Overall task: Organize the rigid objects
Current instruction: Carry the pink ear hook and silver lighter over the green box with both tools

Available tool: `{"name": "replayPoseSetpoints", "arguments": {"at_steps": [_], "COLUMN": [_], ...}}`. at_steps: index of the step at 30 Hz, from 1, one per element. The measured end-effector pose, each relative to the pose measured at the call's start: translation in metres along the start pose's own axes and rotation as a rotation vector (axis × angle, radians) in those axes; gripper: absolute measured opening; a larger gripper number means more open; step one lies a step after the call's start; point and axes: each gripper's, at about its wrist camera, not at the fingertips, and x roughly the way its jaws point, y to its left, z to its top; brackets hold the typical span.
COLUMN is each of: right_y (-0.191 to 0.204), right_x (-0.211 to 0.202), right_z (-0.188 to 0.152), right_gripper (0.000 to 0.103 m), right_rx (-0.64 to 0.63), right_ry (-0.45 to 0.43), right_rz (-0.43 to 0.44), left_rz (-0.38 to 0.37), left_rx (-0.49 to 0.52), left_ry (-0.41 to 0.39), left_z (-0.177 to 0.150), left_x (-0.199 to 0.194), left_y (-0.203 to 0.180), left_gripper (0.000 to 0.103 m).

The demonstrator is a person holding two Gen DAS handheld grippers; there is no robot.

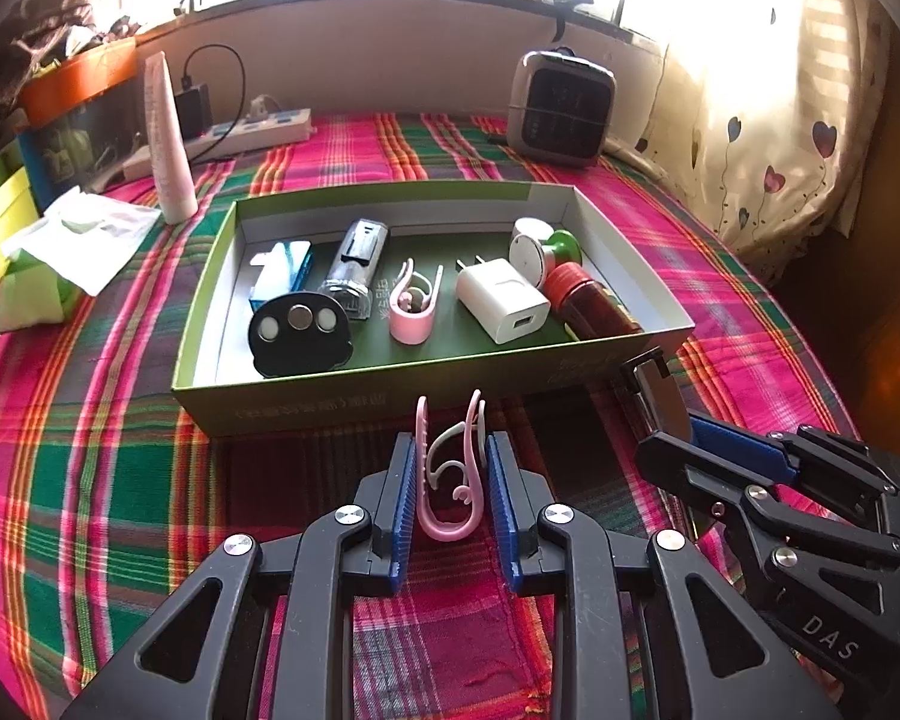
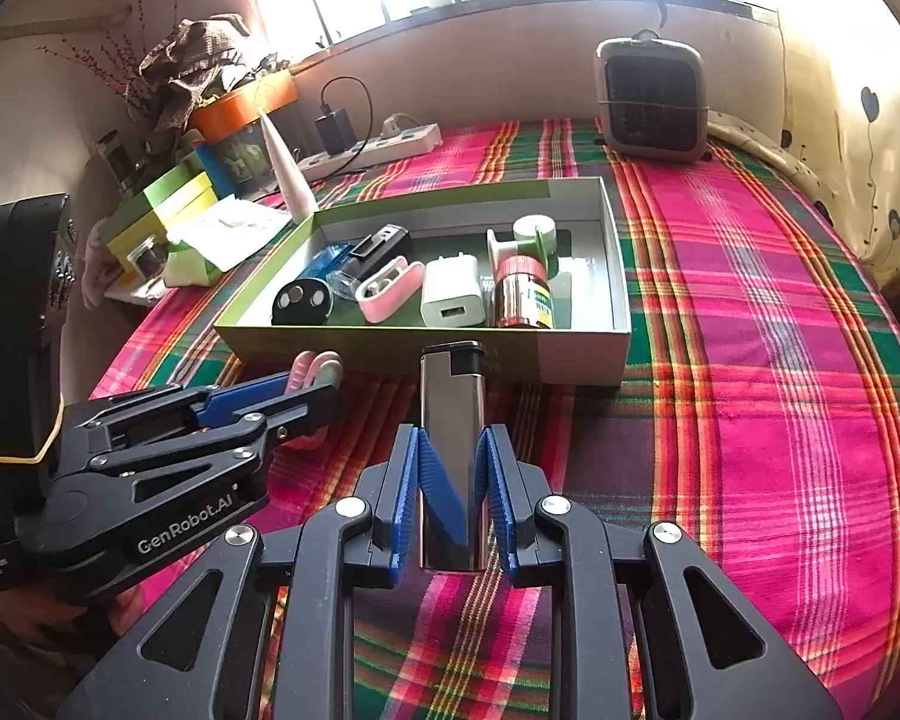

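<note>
Hand-held gripper [image 1: 450, 480] on your left pinched the clip [image 1: 450, 474], the right [image 2: 450, 480] the lighter [image 2: 453, 438]; you needed both lifted clear over the box [image 1: 306, 402] wall.

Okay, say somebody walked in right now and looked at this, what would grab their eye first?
Probably the two grippers in front of the green tray: the left gripper is shut on a pink clip, the right gripper on a silver lighter. Next, the tray's row of small things, including a white charger and a second pink clip, all on a loud pink-and-green plaid cloth.
</note>
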Motion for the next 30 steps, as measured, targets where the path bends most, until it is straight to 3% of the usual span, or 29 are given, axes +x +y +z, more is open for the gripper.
{"name": "replayPoseSetpoints", "arguments": {"at_steps": [30], "right_y": [0.01], "right_x": [-0.017], "right_z": [0.025], "right_gripper": [0.023], "right_rx": [-0.024], "right_ry": [-0.064], "right_rz": [-0.018], "left_rz": [-0.027], "left_rx": [0.0], "left_ry": [-0.092], "left_z": [0.019], "left_x": [-0.032], "left_y": [0.008], "left_gripper": [0.022]}}
